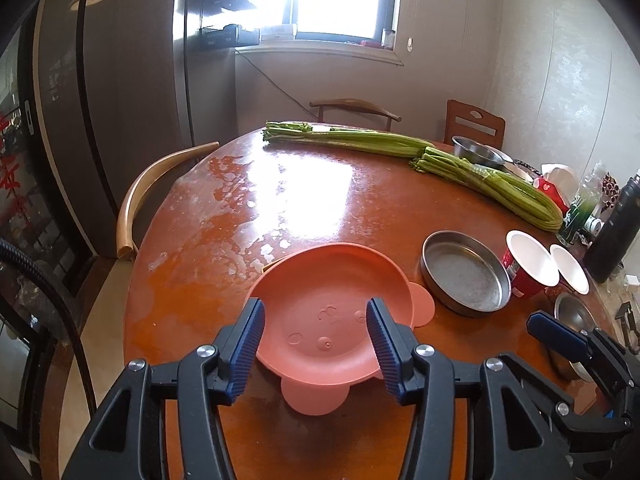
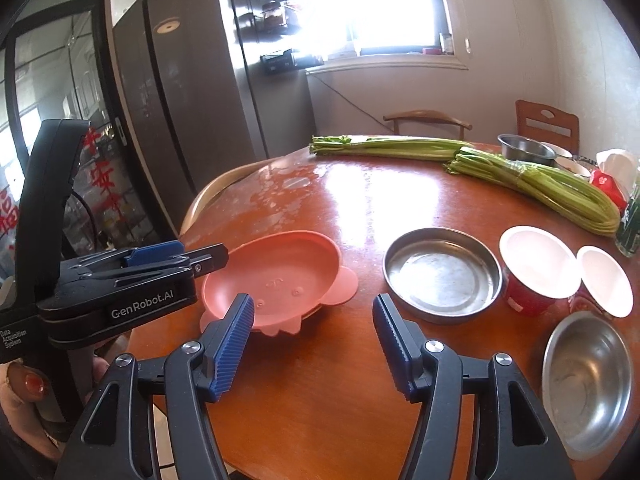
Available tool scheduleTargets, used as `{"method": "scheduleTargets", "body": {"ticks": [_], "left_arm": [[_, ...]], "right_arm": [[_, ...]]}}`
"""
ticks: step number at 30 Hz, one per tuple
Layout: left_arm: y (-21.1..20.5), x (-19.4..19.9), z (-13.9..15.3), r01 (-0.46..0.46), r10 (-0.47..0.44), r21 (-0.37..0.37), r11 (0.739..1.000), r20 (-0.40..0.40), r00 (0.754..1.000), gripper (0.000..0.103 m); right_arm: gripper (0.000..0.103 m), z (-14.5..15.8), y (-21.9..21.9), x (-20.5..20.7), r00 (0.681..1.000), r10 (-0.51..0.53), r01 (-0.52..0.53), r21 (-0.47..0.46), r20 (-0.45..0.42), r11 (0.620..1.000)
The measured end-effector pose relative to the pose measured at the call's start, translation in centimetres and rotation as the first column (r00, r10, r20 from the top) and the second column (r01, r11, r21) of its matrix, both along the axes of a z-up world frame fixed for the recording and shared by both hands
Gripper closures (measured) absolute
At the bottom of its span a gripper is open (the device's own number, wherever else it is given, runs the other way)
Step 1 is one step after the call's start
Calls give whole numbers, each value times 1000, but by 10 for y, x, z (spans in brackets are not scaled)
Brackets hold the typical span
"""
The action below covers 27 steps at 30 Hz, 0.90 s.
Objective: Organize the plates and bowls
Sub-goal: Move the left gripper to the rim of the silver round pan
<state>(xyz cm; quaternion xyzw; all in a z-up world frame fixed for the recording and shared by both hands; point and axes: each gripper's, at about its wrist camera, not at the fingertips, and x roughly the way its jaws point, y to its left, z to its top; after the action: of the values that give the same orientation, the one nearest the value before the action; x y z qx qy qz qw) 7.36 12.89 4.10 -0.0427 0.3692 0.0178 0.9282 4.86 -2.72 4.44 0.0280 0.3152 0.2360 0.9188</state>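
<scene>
A pink bear-shaped plate (image 1: 320,304) lies on the round wooden table (image 1: 304,200) and also shows in the right wrist view (image 2: 280,276). My left gripper (image 1: 316,344) is open just above its near side, empty. A flat steel plate (image 1: 466,274) sits to its right; it also shows in the right wrist view (image 2: 442,274). A steel bowl (image 2: 588,384) sits at the near right. Two red paper bowls (image 2: 536,270) with white insides stand beyond it. My right gripper (image 2: 314,340) is open and empty over bare table between the pink plate and the steel plate.
Two bundles of celery (image 1: 400,152) lie across the far side of the table. A second steel bowl (image 1: 478,152), bottles and a dark flask (image 1: 616,228) crowd the right edge. Chairs (image 1: 160,196) surround the table. A fridge (image 2: 180,100) stands to the left.
</scene>
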Motion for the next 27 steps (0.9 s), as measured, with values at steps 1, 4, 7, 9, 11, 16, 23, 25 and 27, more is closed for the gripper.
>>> {"method": "scheduleTargets", "body": {"ticks": [1, 4, 7, 9, 11, 16, 23, 25, 27], "left_arm": [[-3, -1, 1, 3, -3, 5, 1000, 1, 1000, 50], [-16, -4, 4, 21, -21, 19, 1000, 0, 1000, 50], [-28, -4, 5, 36, -36, 34, 999, -4, 999, 50], [-36, -1, 7, 46, -45, 44, 998, -8, 999, 49], [-46, 1, 10, 61, -61, 55, 997, -8, 998, 49], [-70, 8, 14, 106, -105, 84, 991, -9, 994, 49], [-100, 26, 12, 167, -164, 127, 978, -32, 986, 49], [-104, 32, 12, 181, -177, 126, 975, -41, 983, 49], [-107, 37, 10, 186, -181, 129, 974, -48, 982, 49]], "right_arm": [[39, 0, -3, -1, 1000, -3, 3, 6, 0, 1000], [39, 1, -12, -2, 1000, -13, 13, 17, -1, 1000], [39, 3, -24, 0, 999, -31, 31, 24, -10, 999], [38, 4, -32, 1, 999, -46, 46, 31, -15, 998], [38, 5, -42, 2, 998, -66, 67, 40, -14, 997], [38, 4, -65, 3, 993, -116, 117, 49, -25, 992], [37, -9, -88, 14, 983, -169, 173, 60, -71, 983], [37, -14, -92, 19, 979, -181, 188, 70, -97, 980], [37, -17, -95, 23, 971, -209, 218, 71, -115, 973]]}}
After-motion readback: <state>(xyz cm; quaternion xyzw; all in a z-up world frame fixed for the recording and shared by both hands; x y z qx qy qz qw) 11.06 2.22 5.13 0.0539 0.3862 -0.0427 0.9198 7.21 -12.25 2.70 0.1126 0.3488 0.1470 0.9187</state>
